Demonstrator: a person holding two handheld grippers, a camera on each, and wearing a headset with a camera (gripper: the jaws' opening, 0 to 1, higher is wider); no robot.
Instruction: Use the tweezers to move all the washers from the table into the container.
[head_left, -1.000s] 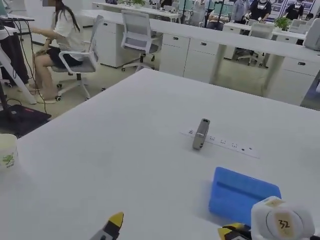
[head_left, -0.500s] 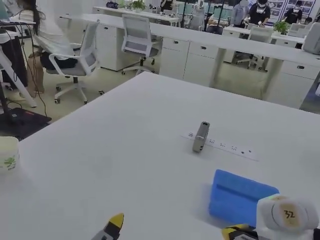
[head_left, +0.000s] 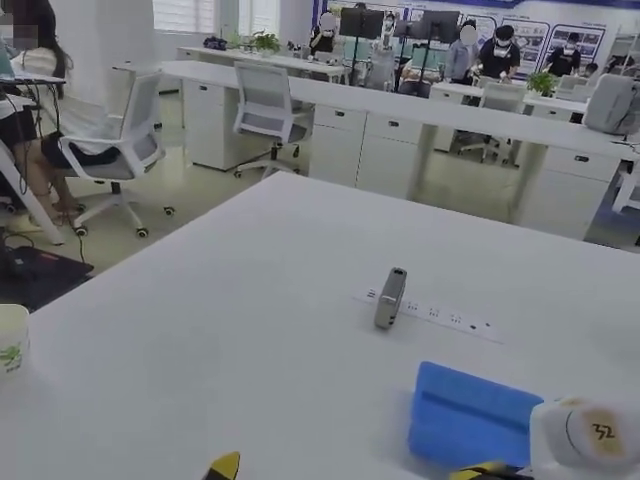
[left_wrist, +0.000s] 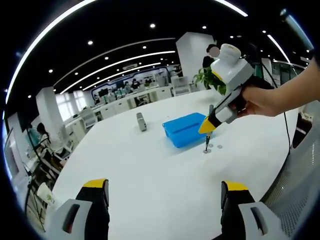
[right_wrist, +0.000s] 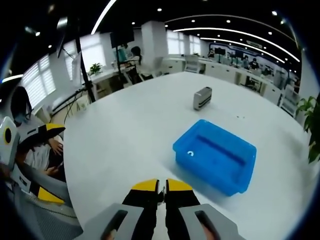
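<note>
The blue container (head_left: 470, 415) sits on the white table (head_left: 250, 330) at the near right. One washer (right_wrist: 190, 153) lies inside the container (right_wrist: 215, 155). My right gripper (right_wrist: 161, 187) is shut on the thin tweezers (left_wrist: 205, 142). Their tip points down at the table just in front of the container (left_wrist: 187, 130), beside two small washers (left_wrist: 210, 146) lying there. A hand holds that right gripper (left_wrist: 209, 124) above them. My left gripper (left_wrist: 164, 187) stands wide open with nothing between its fingers, well back from the container. One yellow fingertip (head_left: 222, 465) of it pokes into the head view's bottom edge.
A small grey device (head_left: 390, 297) stands on a flat power strip (head_left: 445, 318) behind the container. A paper cup (head_left: 10, 340) sits at the table's far left edge. Office chairs, desks and people lie beyond the table. A plant (left_wrist: 207, 77) stands near its right side.
The head camera has tilted up, so the table and both grippers sit lower in the picture. Nothing on the table has visibly moved.
</note>
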